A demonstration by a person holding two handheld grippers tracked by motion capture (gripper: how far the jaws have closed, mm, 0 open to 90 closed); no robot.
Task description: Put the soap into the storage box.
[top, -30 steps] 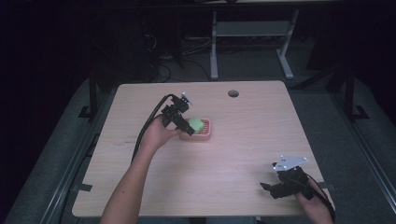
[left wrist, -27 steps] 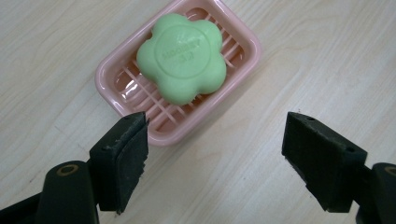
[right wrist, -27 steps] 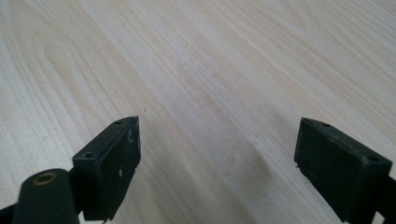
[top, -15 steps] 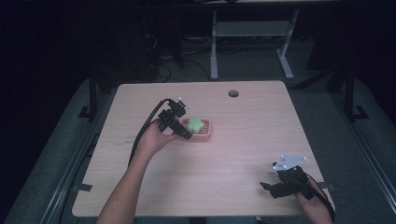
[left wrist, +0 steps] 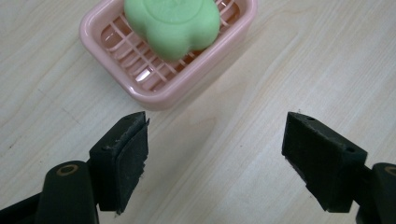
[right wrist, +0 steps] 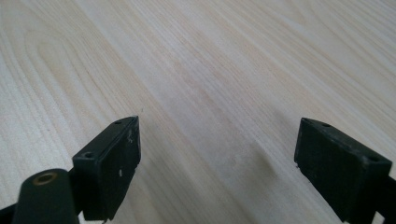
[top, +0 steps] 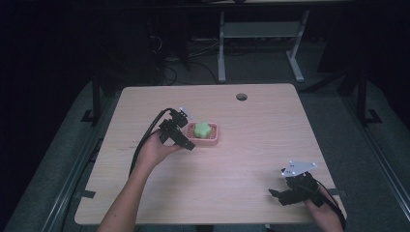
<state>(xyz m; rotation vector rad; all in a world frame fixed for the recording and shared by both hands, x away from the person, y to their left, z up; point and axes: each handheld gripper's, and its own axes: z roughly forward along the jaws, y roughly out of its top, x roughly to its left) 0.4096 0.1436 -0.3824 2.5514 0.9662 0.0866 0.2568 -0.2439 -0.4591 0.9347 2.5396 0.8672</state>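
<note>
Green soap sits in our pink dish mid-table, so our wide-open left gripper must reach it; our right gripper waits wide open.

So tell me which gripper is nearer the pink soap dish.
Left. The left gripper sits right beside the pink soap dish; the right gripper is far off, near the table's front edge.

You have a pale wooden table with a pink soap dish on it, and what looks like a cable hole near its far edge.
</note>
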